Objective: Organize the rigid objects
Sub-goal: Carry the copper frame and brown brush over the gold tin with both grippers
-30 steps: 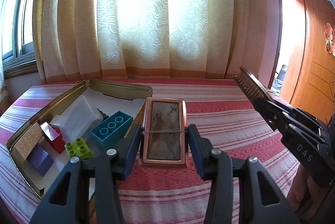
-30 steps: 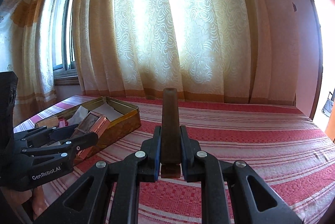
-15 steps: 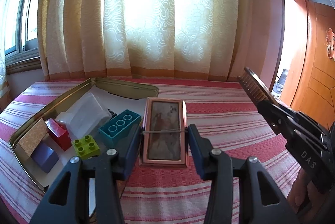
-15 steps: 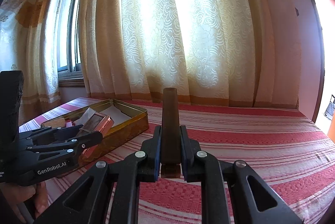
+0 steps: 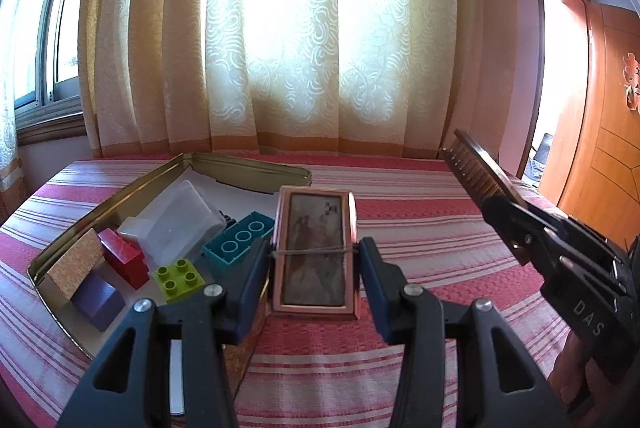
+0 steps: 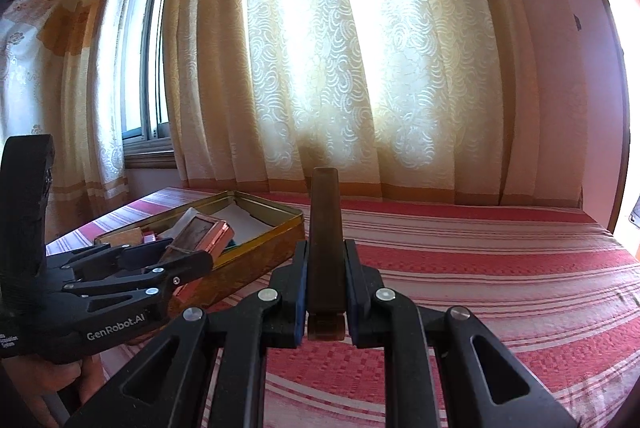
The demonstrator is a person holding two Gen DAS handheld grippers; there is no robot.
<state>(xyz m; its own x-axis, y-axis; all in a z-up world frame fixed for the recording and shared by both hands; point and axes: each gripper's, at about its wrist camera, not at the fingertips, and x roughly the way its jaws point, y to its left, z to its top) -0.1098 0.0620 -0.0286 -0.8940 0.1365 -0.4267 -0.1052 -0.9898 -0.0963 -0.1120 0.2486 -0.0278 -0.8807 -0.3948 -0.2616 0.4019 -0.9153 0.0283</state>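
My left gripper (image 5: 314,260) is shut on a copper-rimmed rectangular box (image 5: 315,252) with a band around it, held above the bed just right of the gold tin (image 5: 120,190). In the right wrist view the same box (image 6: 200,238) hangs over the tin's near rim (image 6: 256,260). My right gripper (image 6: 325,284) is shut on a dark brown comb (image 6: 325,228), seen edge-on and pointing away. From the left wrist view the comb (image 5: 478,172) shows its teeth at the right, above the bed.
The tin holds a clear plastic box (image 5: 180,220), a teal brick (image 5: 238,242), a green brick (image 5: 179,274), a red brick (image 5: 124,258), a purple block (image 5: 98,298) and a cork-patterned block (image 5: 74,266). A red striped bedspread (image 6: 480,268) covers the bed. Curtains hang behind, a wooden door (image 5: 604,132) stands at the right.
Both views have tilted up slightly, so the bed and tin sit lower in frame. Both grips are unchanged.
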